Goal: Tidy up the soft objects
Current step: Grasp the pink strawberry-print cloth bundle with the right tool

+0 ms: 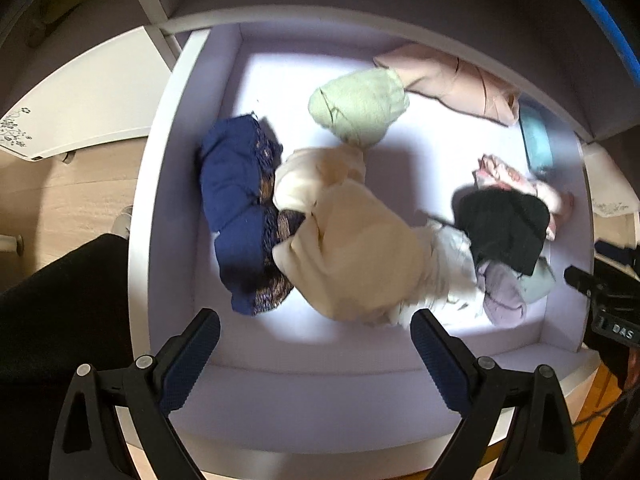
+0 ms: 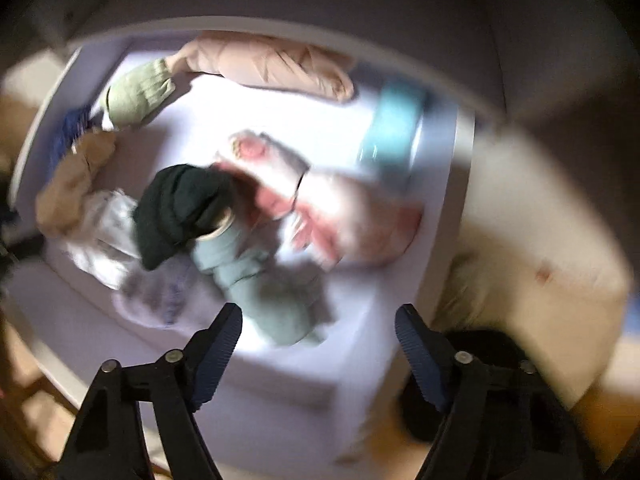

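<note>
Black jaws with blue ribbed pads frame both views, and nothing lies between either pair. The left gripper (image 1: pixel 316 344) hangs spread wide over the near edge of the white drawer (image 1: pixel 352 372), pointing down into it, empty. The right gripper (image 2: pixel 319 338) is also parted with nothing in it, somewhat narrower by the look of it; its view is smeared, so fine detail is lost.

Straight ahead of the left jaws, almost under them, lies the cream garment (image 1: pixel 352 248), a long bundle running from the near middle of the drawer up and to the left toward the pale green roll (image 1: pixel 358 106). Against its left side sits the navy piece (image 1: pixel 240 208), touching it. To the right are the black bundle (image 1: pixel 504 228) and a grey-lilac piece (image 1: pixel 502 300).

From the right gripper, the mint-blue piece (image 2: pixel 260 284) lies just ahead of its left jaw, with the black bundle beyond it and a pink patterned cloth (image 2: pixel 340 216) to the right. A peach garment (image 2: pixel 272 64) lies along the back wall.

I'd judge the left hand nearer the cream garment, the right nearer the mint one; each would descend across the bundle's length.
</note>
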{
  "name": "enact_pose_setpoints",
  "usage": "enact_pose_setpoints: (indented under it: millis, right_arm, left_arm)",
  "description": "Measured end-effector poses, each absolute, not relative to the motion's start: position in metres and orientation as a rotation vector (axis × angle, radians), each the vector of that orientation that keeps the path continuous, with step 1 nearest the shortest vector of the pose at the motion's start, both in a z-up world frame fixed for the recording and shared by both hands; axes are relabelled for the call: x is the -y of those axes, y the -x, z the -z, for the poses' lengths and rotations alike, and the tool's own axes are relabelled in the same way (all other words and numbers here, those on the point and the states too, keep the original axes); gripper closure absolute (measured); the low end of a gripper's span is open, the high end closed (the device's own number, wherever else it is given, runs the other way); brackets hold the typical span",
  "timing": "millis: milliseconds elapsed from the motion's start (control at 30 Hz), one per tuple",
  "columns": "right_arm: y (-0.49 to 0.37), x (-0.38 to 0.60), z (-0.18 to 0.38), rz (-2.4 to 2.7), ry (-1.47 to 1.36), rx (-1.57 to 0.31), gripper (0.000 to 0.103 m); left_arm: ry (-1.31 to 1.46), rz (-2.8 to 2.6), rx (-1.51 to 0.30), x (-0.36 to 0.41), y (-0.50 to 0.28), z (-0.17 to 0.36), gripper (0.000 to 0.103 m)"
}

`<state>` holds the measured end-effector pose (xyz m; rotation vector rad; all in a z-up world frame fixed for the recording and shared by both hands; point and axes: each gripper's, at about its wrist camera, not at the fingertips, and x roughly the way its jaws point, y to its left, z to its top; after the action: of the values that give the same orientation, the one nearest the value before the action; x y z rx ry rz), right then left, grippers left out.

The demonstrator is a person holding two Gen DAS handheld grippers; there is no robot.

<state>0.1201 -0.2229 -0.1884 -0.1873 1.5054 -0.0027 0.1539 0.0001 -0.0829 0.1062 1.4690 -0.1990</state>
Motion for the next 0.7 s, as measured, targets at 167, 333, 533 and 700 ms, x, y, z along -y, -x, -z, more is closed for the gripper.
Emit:
enact_pose_setpoints:
  millis: [167, 333, 533, 700]
  right_arm:
    - [-0.149, 0.207, 0.204, -0.074, 0.46, -1.458, 0.03]
    - [-0.166, 0.191, 0.237, -0.116, 0.572, -1.475, 0.036]
    - [-0.186, 0.173, 0.266, -0.158, 0.643, -1.482, 0.036]
    - [-0.201, 0.167, 0.284, -0.146, 0.608, -1.487, 0.039]
  left_arm:
    - [-0.04, 0.161, -1.468, -0.014, -0.159, 0.091, 0.005]
    - [0.016, 0.145, -1.488, -0.03, -0.158, 0.096, 0.005]
    - [0.039, 0.148, -1.493, -0.041, -0.16, 0.106, 0.005]
    - [0.034, 0.144, -1.491, -0.04, -0.161, 0.119, 0.005]
